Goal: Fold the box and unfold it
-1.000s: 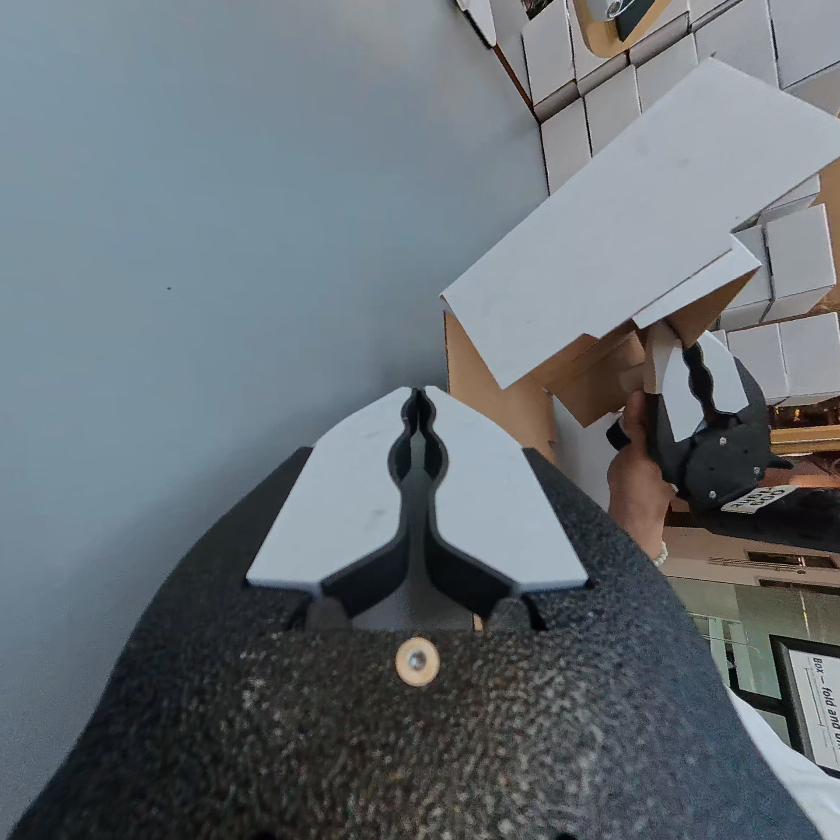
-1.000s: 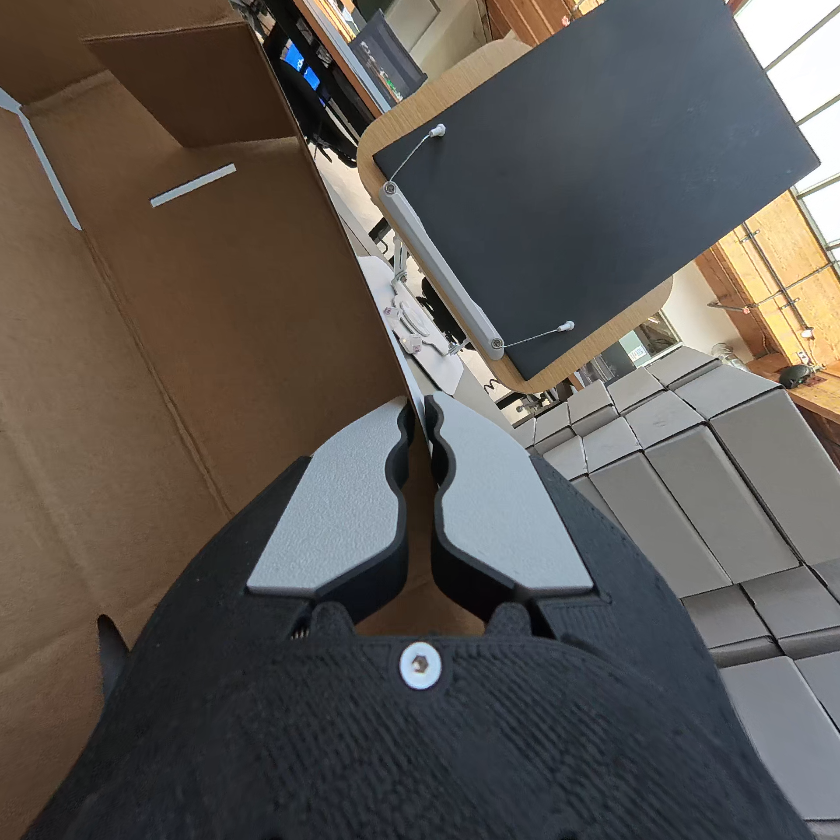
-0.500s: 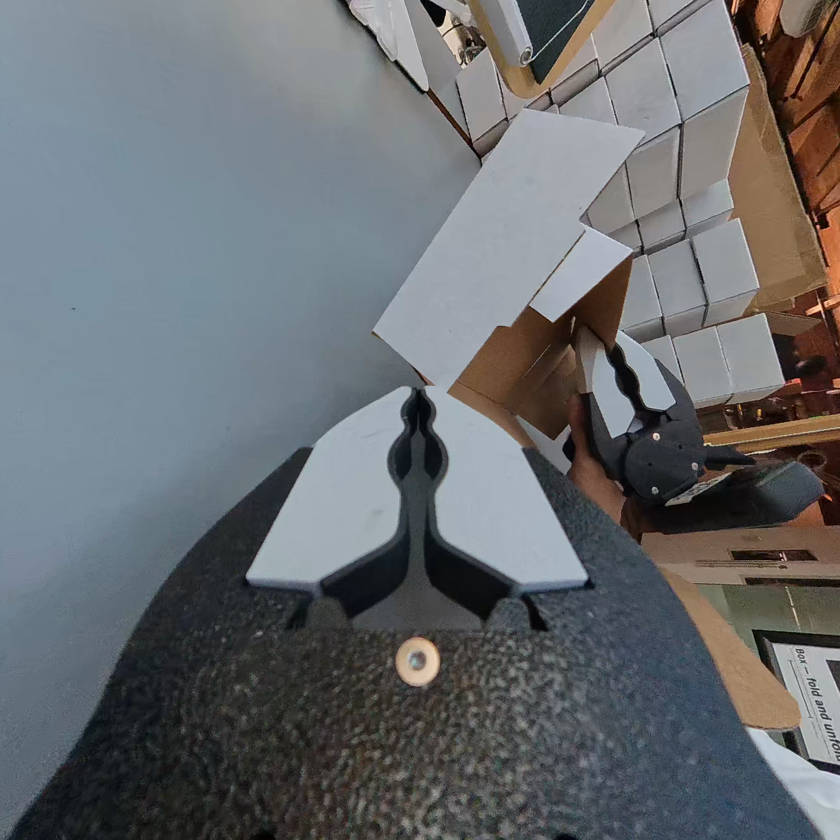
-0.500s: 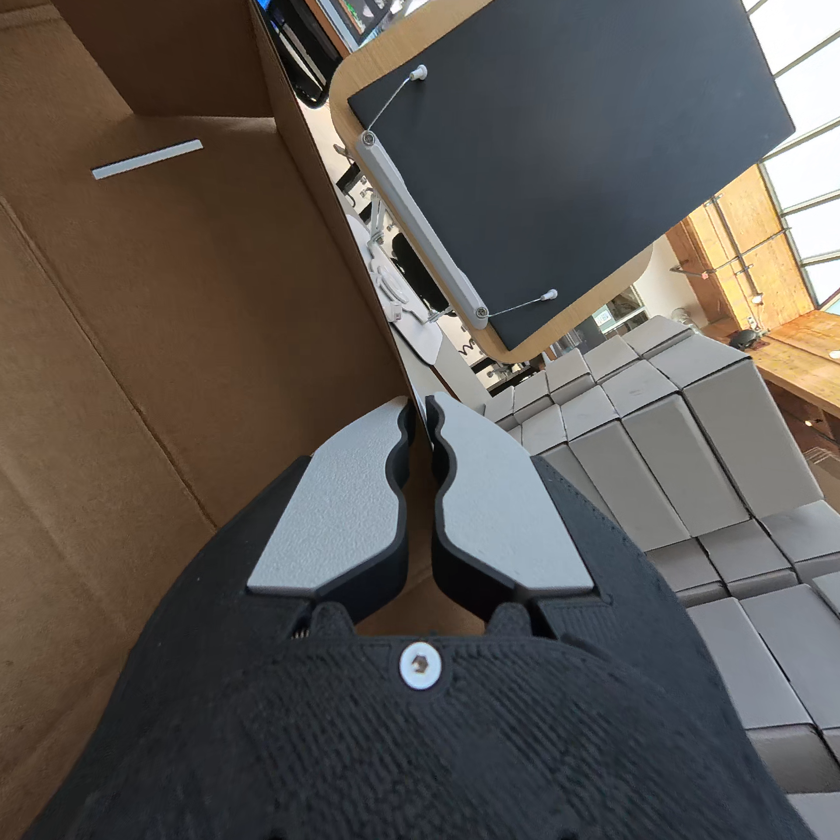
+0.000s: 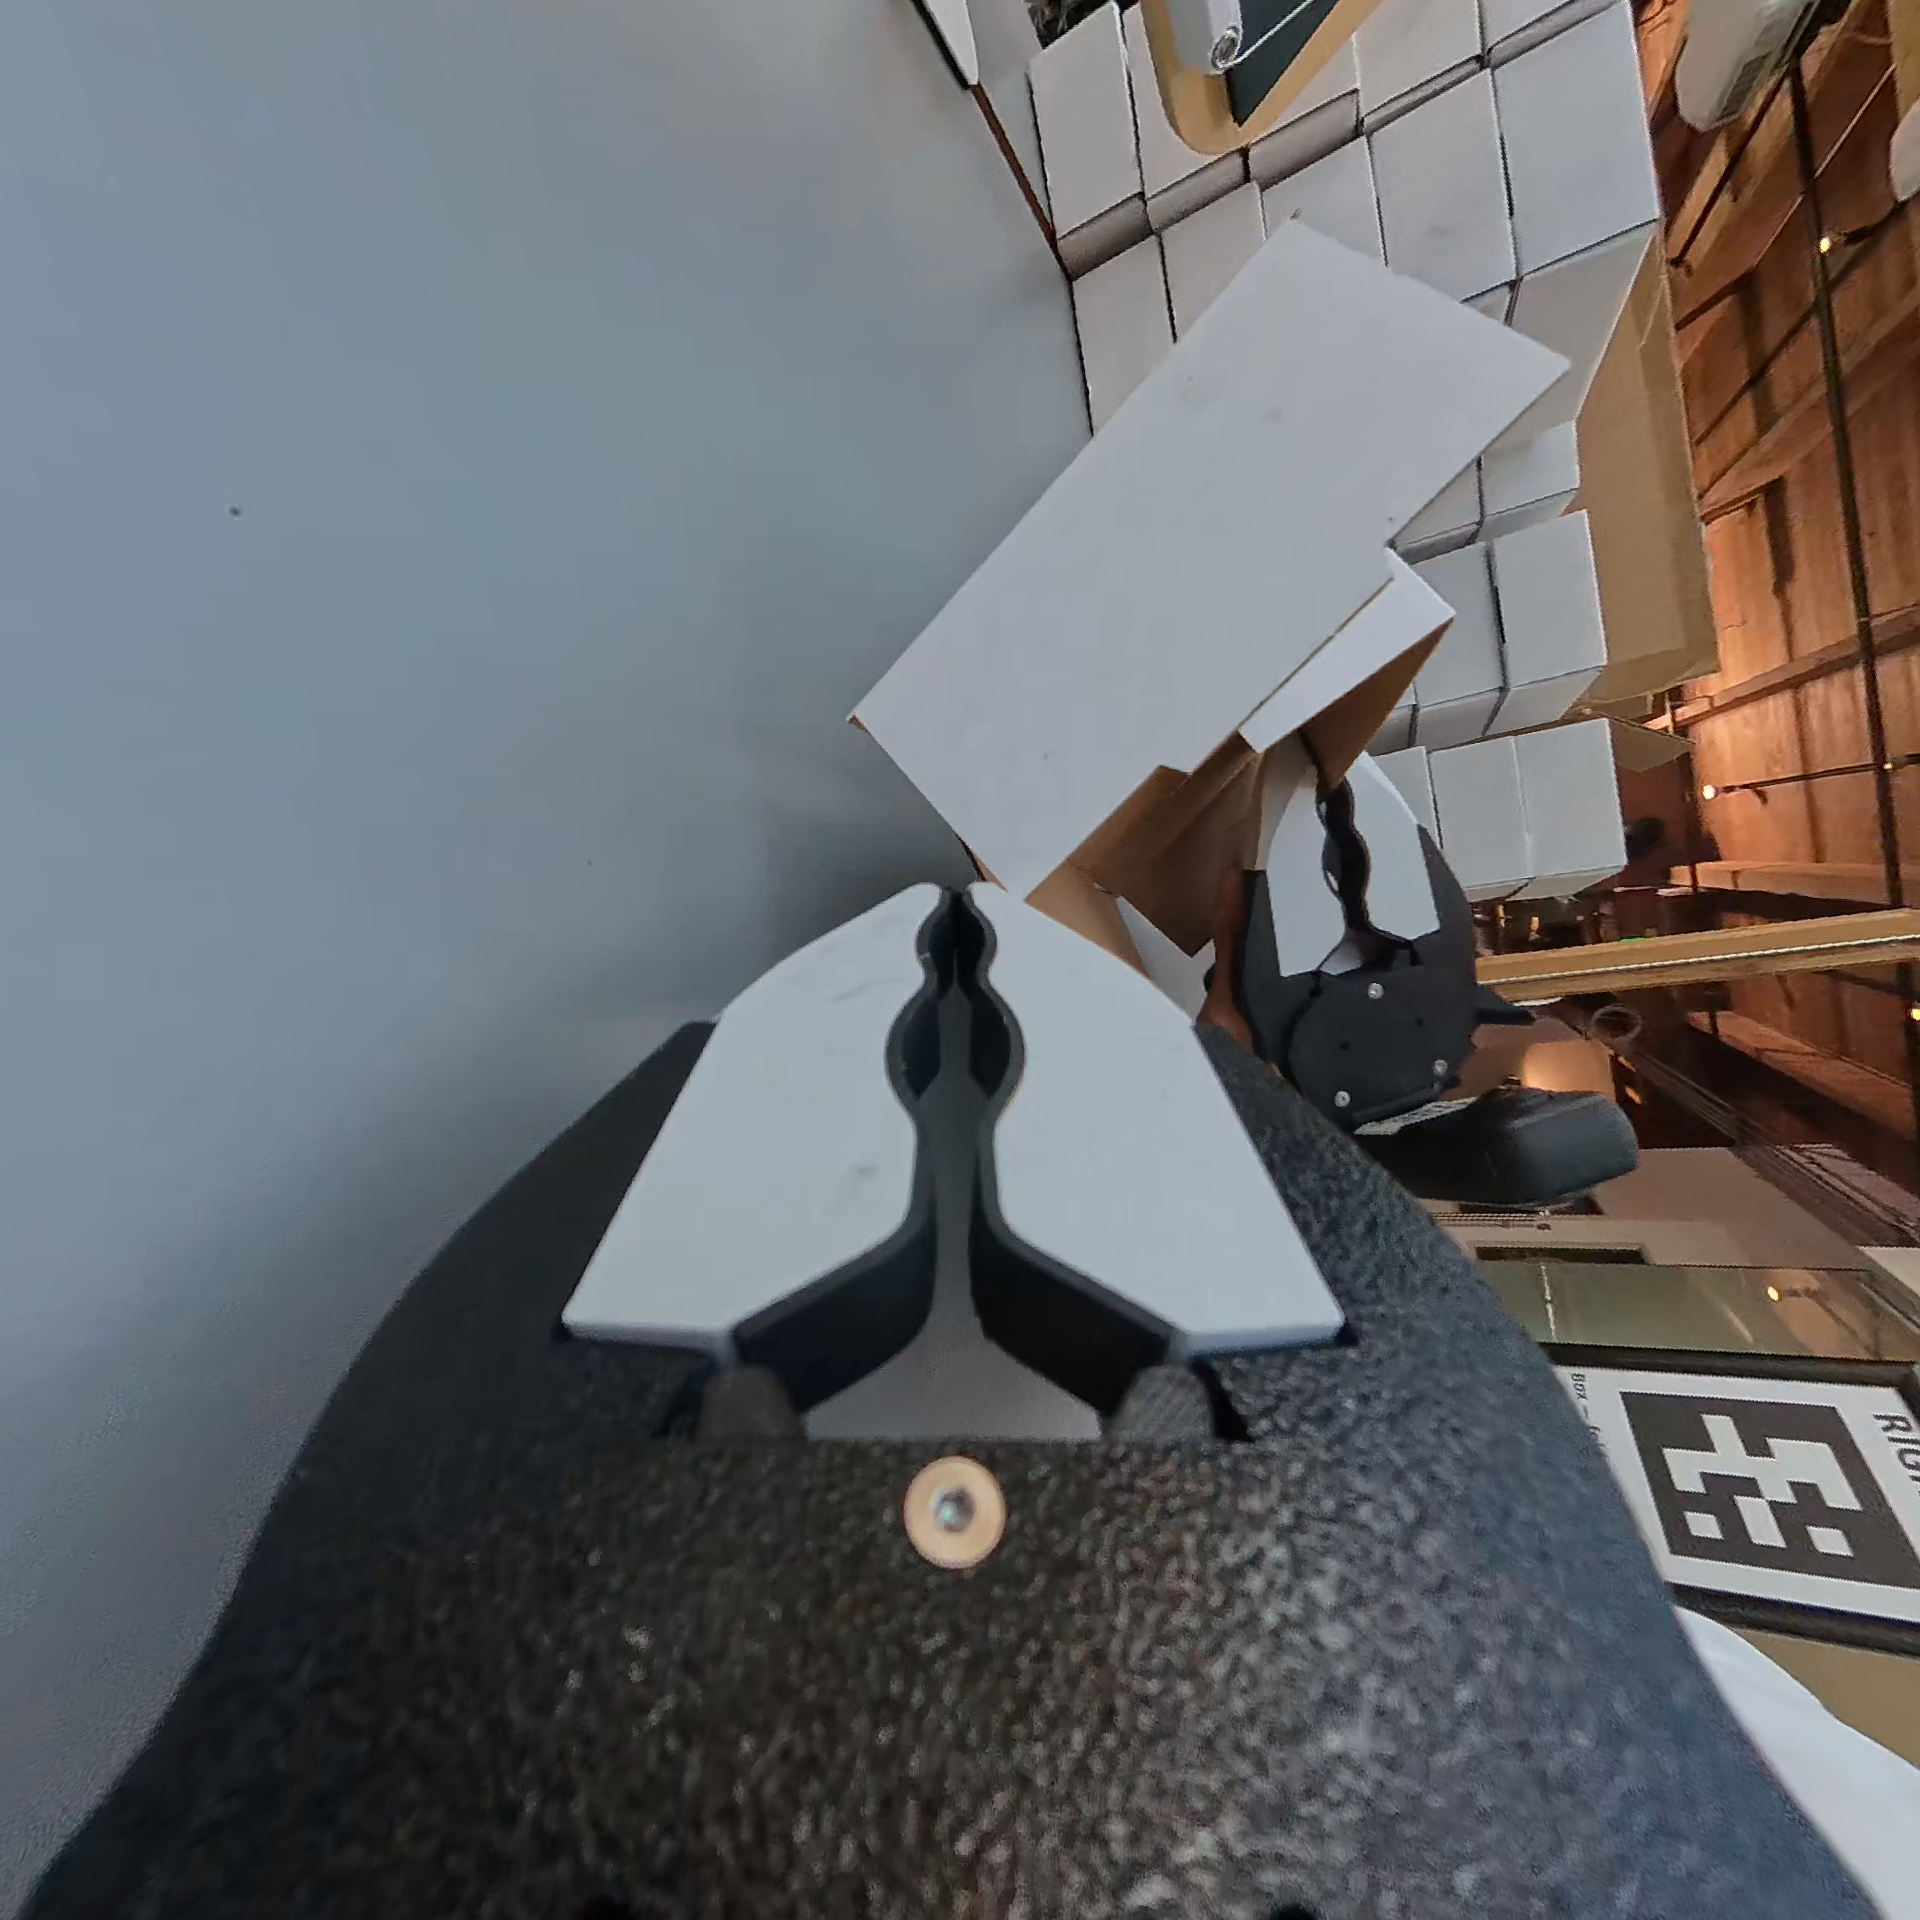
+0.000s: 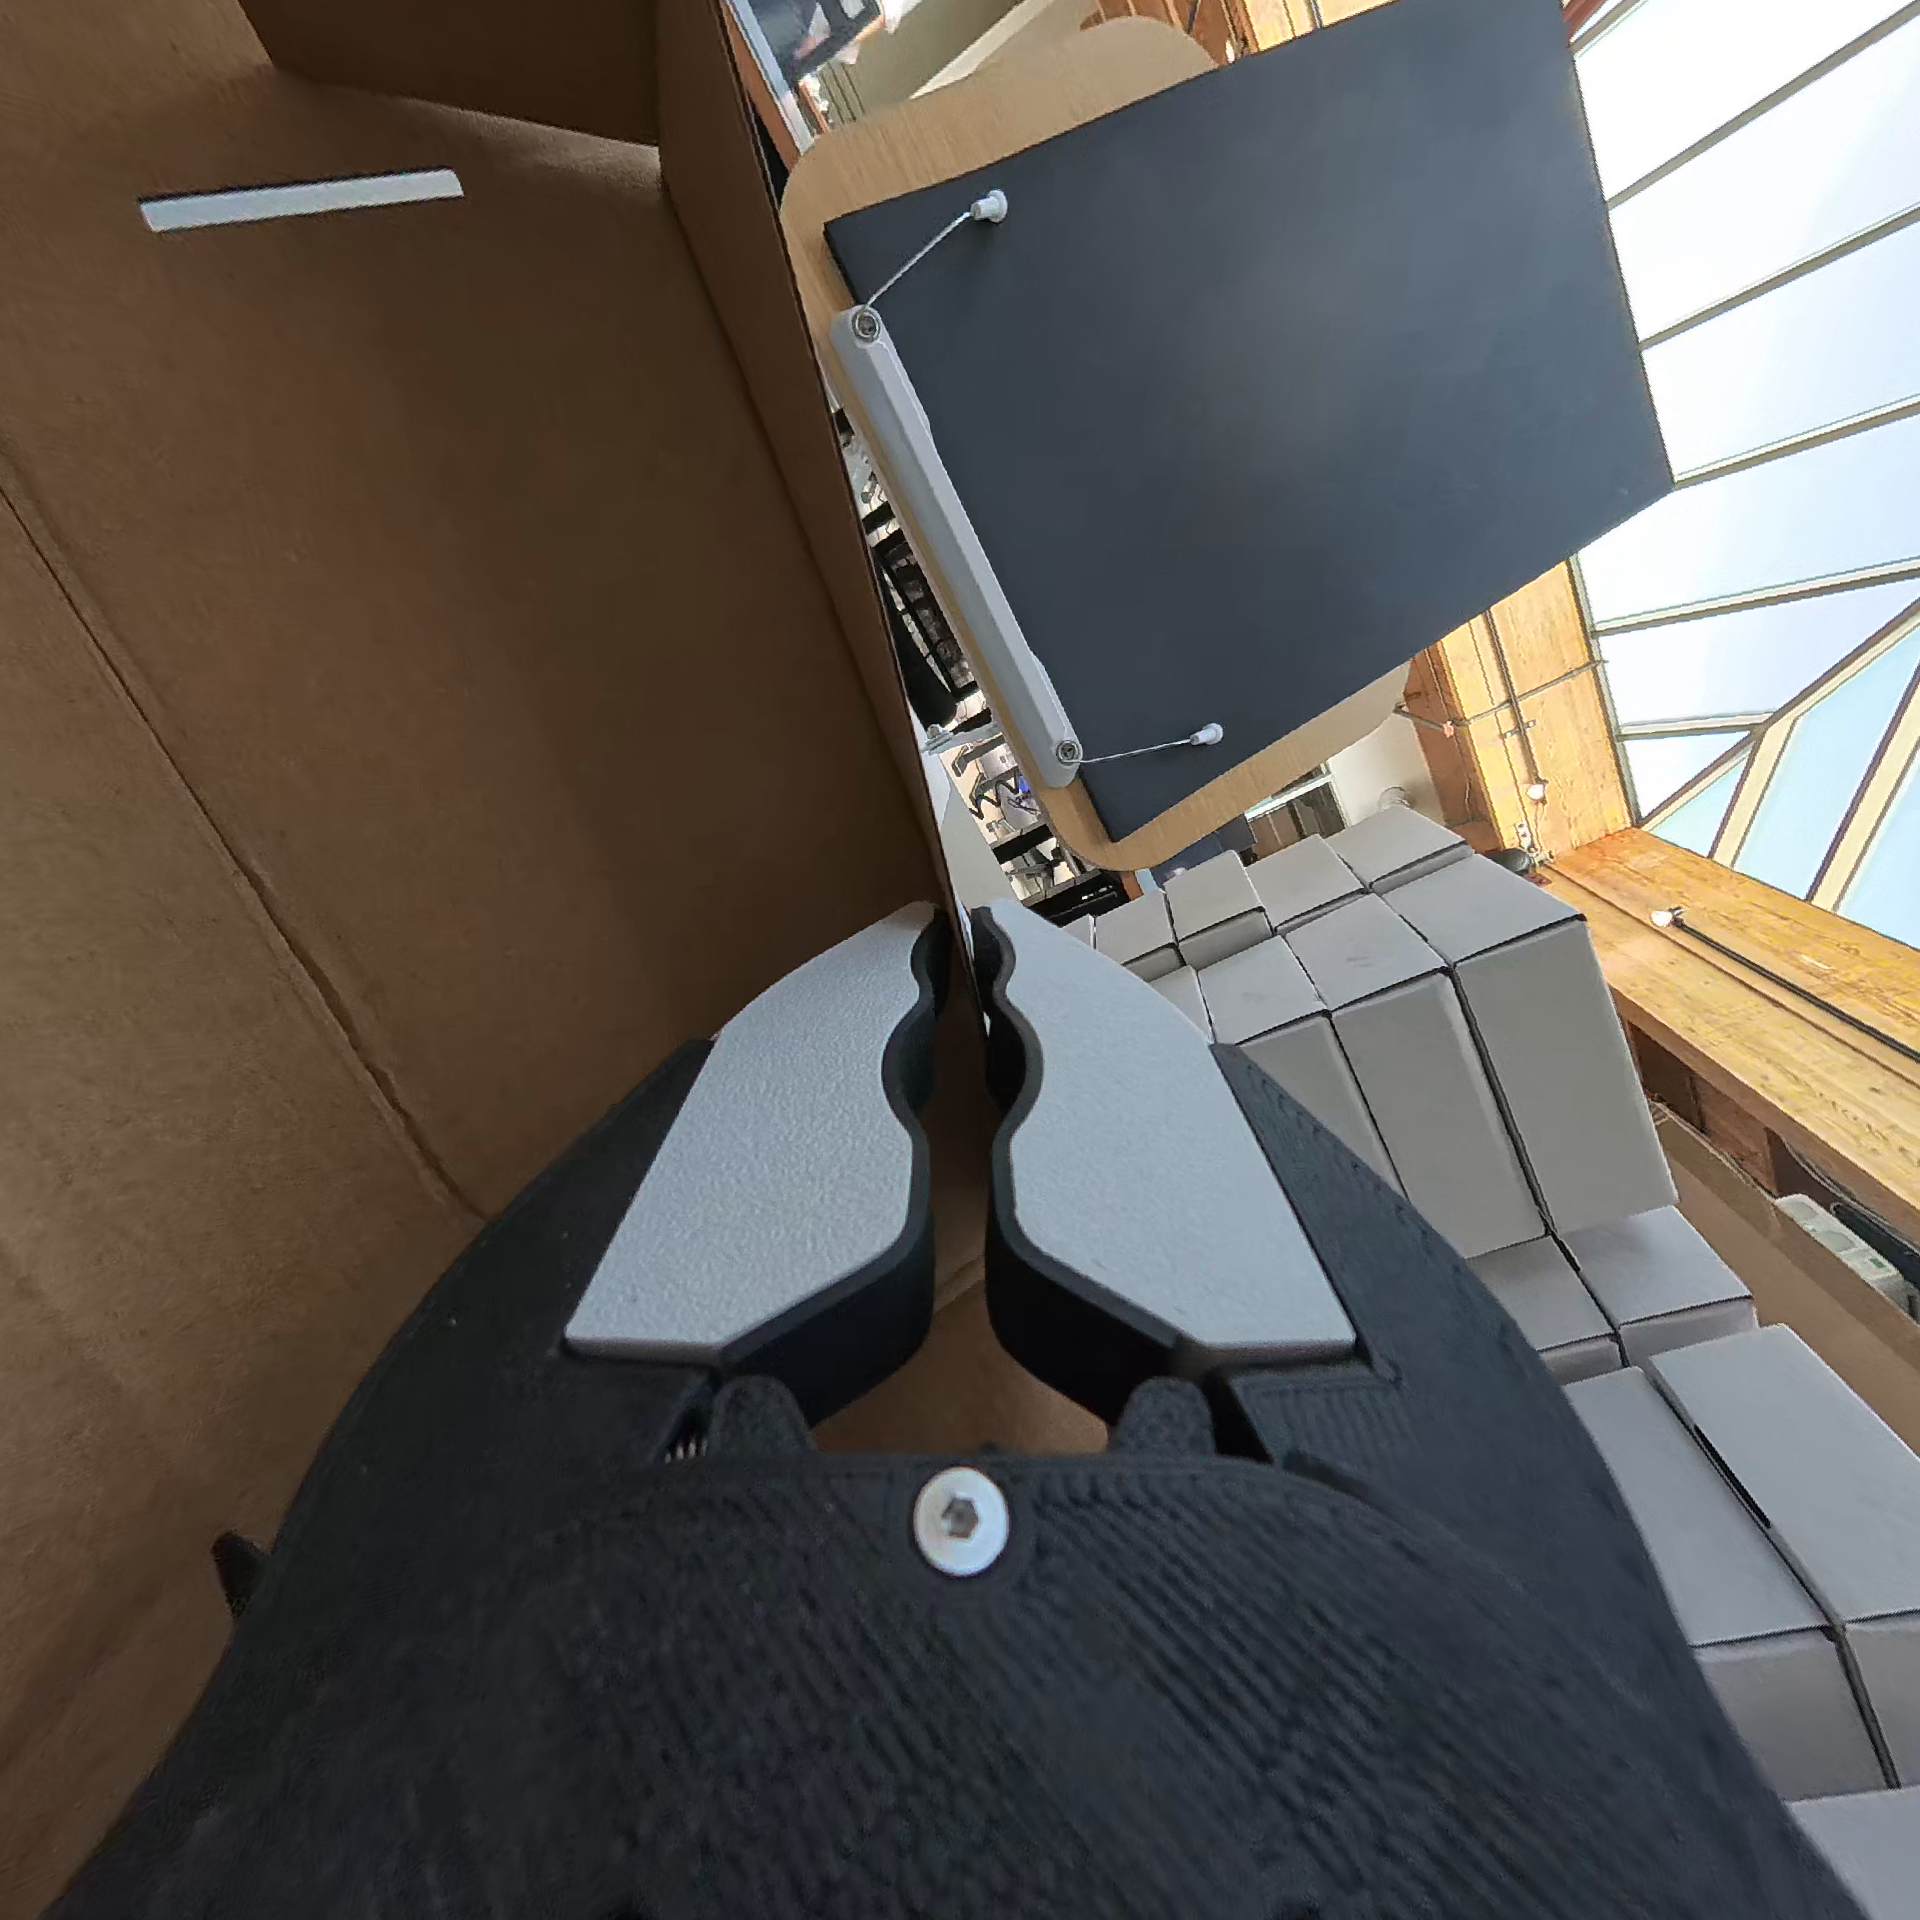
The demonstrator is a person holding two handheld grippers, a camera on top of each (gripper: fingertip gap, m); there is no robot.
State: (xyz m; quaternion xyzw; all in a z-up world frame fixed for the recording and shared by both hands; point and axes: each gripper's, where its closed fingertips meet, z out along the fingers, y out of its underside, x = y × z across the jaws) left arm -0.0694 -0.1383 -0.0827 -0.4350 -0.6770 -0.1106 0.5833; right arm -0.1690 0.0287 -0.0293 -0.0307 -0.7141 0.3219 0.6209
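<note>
The box (image 5: 1195, 582) is flat cardboard, white outside and brown inside, held tilted above the grey table (image 5: 416, 520). In the right wrist view its brown inner face (image 6: 364, 675) fills the left half. My right gripper (image 6: 964, 925) is shut on the box's edge; it also shows in the left wrist view (image 5: 1311, 774), clamped on a brown flap, with a hand behind it. My left gripper (image 5: 956, 894) is shut and empty, over the table just left of and below the box's lower corner, apart from it.
Several folded white boxes (image 6: 1434, 1091) are stacked along the table's far side (image 5: 1455, 208). A black board on a wooden panel (image 6: 1247, 416) hangs above them. A framed sign with a black-and-white marker (image 5: 1787, 1496) lies at right. A wooden ledge (image 6: 1766, 987) runs behind.
The box has tilted and shifted in the right gripper's hold, which keeps its grip on the edge. The left gripper stays shut and empty, its view swinging over the table.
</note>
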